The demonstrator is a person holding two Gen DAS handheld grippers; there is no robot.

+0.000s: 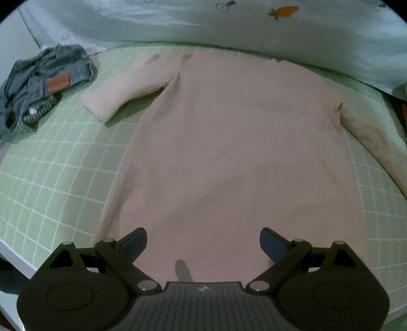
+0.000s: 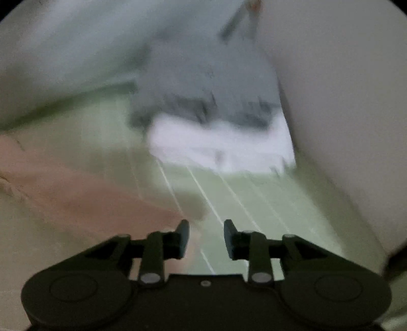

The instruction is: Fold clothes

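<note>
No readable text; jeans patch (image 1: pixel 58 84) illegible.

A home bedroom: a carrot-print duvet (image 1: pixel 229 23) bunched behind a green checked bedsheet (image 1: pixel 58 165) strewn with clothes.

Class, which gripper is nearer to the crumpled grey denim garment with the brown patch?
Probably left. The left gripper hangs open over the pink T-shirt, with the denim garment beyond to its left. The right gripper view doesn't show it.

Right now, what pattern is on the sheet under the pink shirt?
Light green sheet with a white grid; clearest in the left wrist view.
</note>
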